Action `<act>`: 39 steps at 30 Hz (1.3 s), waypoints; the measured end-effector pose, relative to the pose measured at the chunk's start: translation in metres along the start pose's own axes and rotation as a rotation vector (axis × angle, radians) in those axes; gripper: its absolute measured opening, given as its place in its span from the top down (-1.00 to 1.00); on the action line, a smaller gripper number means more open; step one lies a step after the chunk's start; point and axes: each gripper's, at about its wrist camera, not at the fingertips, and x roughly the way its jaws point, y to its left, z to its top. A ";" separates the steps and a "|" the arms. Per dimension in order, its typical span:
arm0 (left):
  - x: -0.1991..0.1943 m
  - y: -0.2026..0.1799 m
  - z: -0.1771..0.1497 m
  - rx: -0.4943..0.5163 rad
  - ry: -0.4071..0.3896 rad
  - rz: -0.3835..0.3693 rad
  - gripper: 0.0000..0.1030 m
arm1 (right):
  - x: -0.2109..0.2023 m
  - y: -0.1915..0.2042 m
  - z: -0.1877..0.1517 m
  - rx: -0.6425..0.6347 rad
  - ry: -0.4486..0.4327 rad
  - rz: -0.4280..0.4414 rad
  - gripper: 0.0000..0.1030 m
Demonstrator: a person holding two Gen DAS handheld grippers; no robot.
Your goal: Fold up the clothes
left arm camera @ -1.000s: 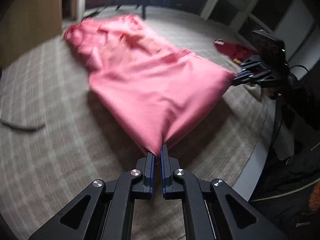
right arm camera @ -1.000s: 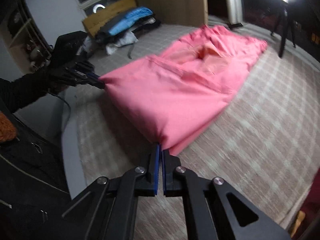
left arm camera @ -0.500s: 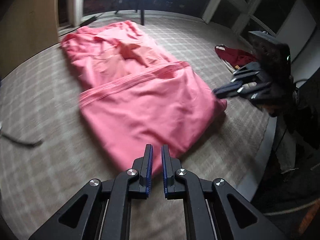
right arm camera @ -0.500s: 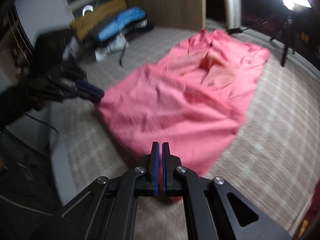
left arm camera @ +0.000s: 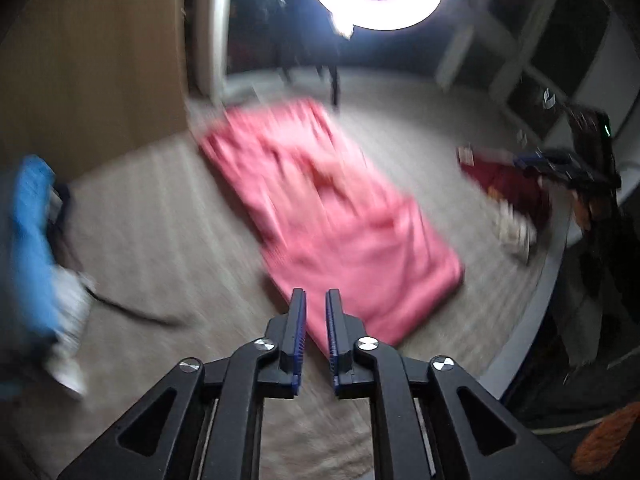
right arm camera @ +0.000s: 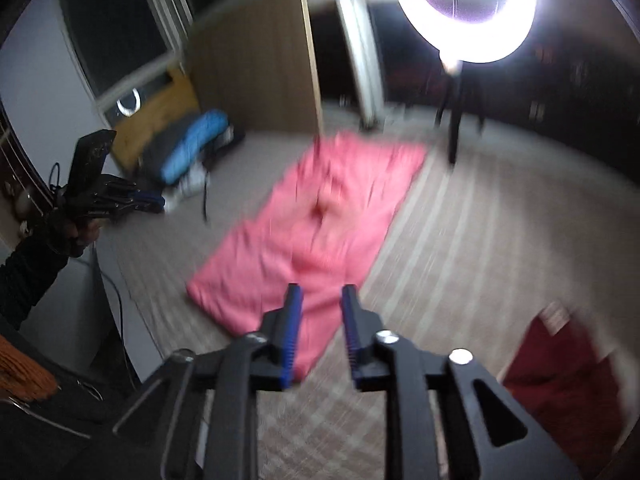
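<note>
Both tools, left tool [left arm camera: 316,300] and right tool [right arm camera: 320,296], have just been opening, narrowly parted, nothing between them.
I see the pink garment [left arm camera: 340,220] folded once on the carpet [left arm camera: 160,240]; further folds and the dark red garment [right arm camera: 560,376] remain.

no readable text, labels, brand names or nos. in either view, both pics motion-blurred, small pale tag on dark red cloth [left arm camera: 466,155] too smeared to read
</note>
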 end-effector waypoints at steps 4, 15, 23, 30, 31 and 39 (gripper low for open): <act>-0.012 0.023 0.050 0.015 -0.075 0.042 0.57 | -0.013 0.006 0.049 -0.058 -0.076 -0.096 0.46; 0.140 0.074 0.109 0.003 0.050 0.139 0.40 | 0.153 -0.074 0.090 0.070 -0.005 -0.187 0.38; 0.245 0.132 0.139 -0.083 0.144 0.102 0.40 | 0.257 -0.123 0.111 0.129 0.075 -0.188 0.38; 0.281 0.135 0.146 -0.046 0.183 0.105 0.40 | 0.301 -0.144 0.121 0.093 0.114 -0.167 0.38; 0.284 0.134 0.147 -0.042 0.183 0.103 0.40 | 0.304 -0.146 0.122 0.091 0.117 -0.166 0.38; 0.298 0.124 0.158 0.023 0.186 0.132 0.25 | 0.334 -0.162 0.137 0.051 0.153 -0.166 0.25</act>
